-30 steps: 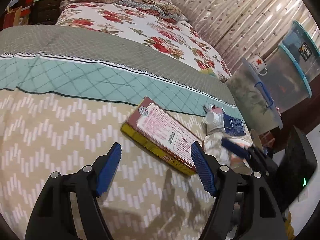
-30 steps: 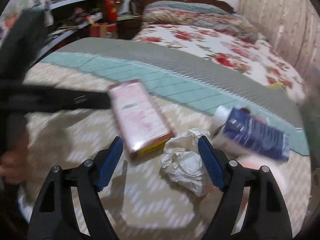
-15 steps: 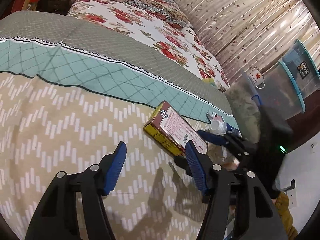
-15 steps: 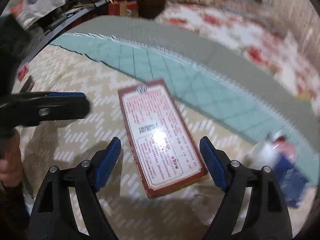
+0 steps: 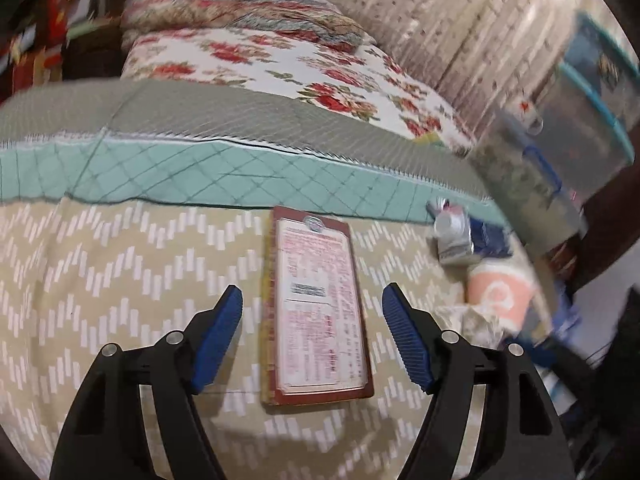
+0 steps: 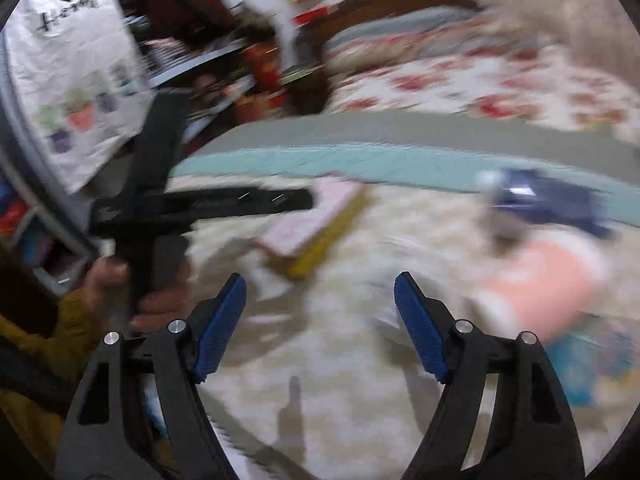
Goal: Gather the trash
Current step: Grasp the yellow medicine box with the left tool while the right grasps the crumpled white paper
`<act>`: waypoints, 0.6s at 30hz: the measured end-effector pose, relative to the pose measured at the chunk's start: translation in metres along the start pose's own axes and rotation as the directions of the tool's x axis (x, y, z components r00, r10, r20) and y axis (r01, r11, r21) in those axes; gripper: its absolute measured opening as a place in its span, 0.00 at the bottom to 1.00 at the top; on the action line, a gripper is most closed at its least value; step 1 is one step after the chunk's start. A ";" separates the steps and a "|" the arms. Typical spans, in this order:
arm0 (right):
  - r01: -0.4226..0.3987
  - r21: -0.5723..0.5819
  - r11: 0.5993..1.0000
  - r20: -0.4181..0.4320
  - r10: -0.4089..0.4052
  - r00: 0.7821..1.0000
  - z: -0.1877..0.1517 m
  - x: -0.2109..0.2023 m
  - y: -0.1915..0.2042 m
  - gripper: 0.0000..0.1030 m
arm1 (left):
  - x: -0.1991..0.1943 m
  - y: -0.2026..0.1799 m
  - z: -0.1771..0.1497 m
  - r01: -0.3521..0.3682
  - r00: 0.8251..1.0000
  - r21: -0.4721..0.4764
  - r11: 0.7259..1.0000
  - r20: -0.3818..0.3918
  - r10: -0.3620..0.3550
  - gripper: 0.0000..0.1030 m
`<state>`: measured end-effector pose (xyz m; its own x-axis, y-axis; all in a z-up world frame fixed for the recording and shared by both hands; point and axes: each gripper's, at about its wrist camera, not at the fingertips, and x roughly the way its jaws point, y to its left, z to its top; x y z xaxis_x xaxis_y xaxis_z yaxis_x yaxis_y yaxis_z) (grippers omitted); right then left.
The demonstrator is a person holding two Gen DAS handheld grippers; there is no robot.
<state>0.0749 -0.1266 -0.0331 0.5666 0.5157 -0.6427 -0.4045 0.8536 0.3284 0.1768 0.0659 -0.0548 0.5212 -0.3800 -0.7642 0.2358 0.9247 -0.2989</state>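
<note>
Plainly, the flat carton (image 5: 316, 312) is seen lying face up on the chevron-patterned bedspread (image 5: 120, 280), lengthwise between the fingers of the left tongs (image 5: 312, 320), whose jaws have just been opening and stand apart with no pad touching it. It is judged to be light, stiff pasteboard, likely empty and easily crushed across its broad faces, so it would best be taken across its narrow width near the close end, where the long edges offer firm bearing; its glossy printed face may prove slippery. Beside it, toward the bed's right edge, a blue-and-white small carton (image 5: 468, 232), a peach paper cup (image 5: 500, 292) on its side and a crumpled paper wad (image 5: 476, 320) are grouped close together, all judged light and soft or crushable. The right tongs (image 6: 320, 320) have just been closing somewhat yet are held apart over bare bedspread, with nothing between the pads. From the right wrist view, though much blurred, the left tool and the hand (image 6: 132, 280) gripping it are shown, along with the carton's yellow side wall (image 6: 324, 236). Only the left wrist view gives the carton's label sharply, and the clear storage bins (image 5: 560, 152) beyond the bed.
</note>
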 end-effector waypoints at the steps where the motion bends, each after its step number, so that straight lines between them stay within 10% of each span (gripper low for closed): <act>1: 0.061 0.001 0.998 0.013 -0.061 0.998 -0.002 -0.006 -0.006 0.71 | 0.003 -0.005 -0.001 -0.012 1.000 0.021 1.000 -0.002 0.012 0.67; 18: 0.163 -0.043 0.986 -0.101 -0.167 0.981 -0.016 0.041 -0.005 0.57 | 0.006 -0.013 -0.031 -0.111 0.994 0.135 0.985 -0.002 0.112 0.56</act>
<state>0.0886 -0.1108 -0.0722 0.5508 0.3559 -0.7549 -0.3368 0.9224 0.1890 0.1514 0.0525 -0.0739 0.5425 -0.2741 -0.7941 0.2853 0.9492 -0.1328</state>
